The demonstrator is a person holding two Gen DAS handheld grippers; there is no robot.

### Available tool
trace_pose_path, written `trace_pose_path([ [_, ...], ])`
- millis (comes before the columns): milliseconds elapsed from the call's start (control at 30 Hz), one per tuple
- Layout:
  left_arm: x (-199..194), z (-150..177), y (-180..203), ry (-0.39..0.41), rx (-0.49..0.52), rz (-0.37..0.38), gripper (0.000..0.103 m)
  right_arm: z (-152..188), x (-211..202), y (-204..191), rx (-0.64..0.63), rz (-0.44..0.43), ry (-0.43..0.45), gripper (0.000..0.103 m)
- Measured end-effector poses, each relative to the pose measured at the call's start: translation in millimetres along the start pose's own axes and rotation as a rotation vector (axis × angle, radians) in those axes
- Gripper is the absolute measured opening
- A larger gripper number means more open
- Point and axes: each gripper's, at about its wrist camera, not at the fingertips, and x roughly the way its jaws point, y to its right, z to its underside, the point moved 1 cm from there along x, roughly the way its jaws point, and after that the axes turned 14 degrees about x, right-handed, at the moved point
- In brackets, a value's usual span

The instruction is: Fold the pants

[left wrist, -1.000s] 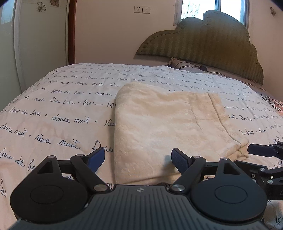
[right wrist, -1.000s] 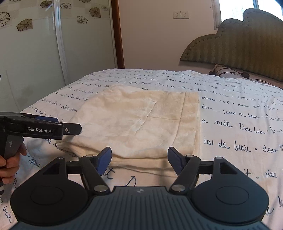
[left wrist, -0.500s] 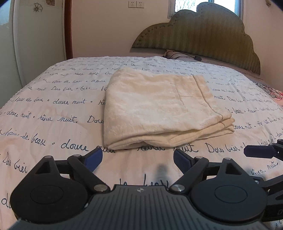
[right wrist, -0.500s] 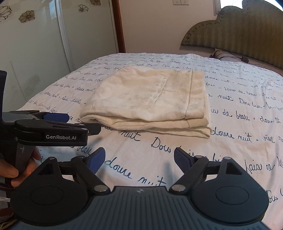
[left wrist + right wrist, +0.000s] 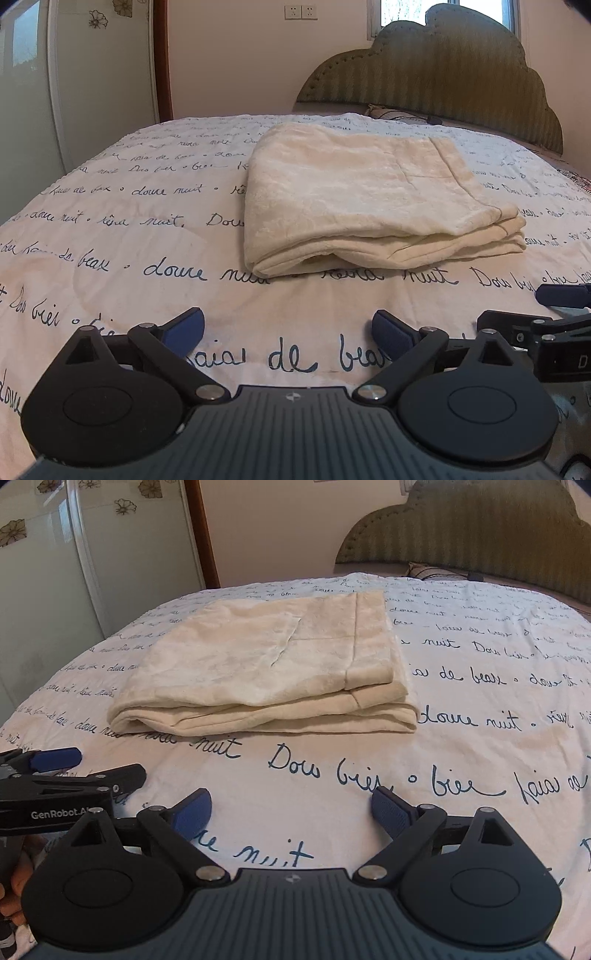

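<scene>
In the left wrist view the cream pants (image 5: 373, 195) lie as a squared, several-layered bundle on the script-printed bedspread (image 5: 110, 229), roughly mid-bed, with their stacked open edges turned toward the foot edge where the tools are. A second ago this bundle filled the space right at the fingers; now a broad strip of bare bedspread separates it from the left gripper (image 5: 288, 328), so the tool has backed off toward the foot edge. Its blue pads (image 5: 184, 326) stand wide apart with nothing between them. At the right margin the other tool's fingertip pokes in, likewise clear of the cloth. In the right wrist view the same retreat shows: the pants (image 5: 266, 664) sit further away than before, toward the headboard (image 5: 480, 528) end, waistband band on the right side of the stack, layers even along the near edge. The right gripper (image 5: 291, 810) is spread wide and empty over the printed words, and the left tool (image 5: 55, 775) lies off to the lower left, near the bed's left edge, not touching the fabric. Both tools letting go and withdrawing from a neat, undisturbed stack suggests the folding is finished, with no fold left to make.
</scene>
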Motion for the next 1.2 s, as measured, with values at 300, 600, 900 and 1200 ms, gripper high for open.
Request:
trace_pose_path([
  [300, 4.2, 2.5, -1.1, -0.019, 0.003, 0.004, 0.103, 8.9, 2.5, -6.3, -0.062, 0.023, 0.03, 0.103],
  [600, 0.6, 5.0, -8.0, -0.017, -0.043, -0.031, 0.103, 9.9, 2.9, -5.3, -0.046, 0.01, 0.027, 0.103],
  [900, 2.5, 4.2, -6.2, -0.029, -0.032, -0.032, 0.103, 9.8, 2.7, -5.2, -0.047, 0.012, 0.027, 0.103],
  [1200, 2.2, 5.7, -7.9, -0.024, -0.046, -0.022, 0.103, 9.8, 2.6, -5.2, -0.047, 0.012, 0.027, 0.103],
])
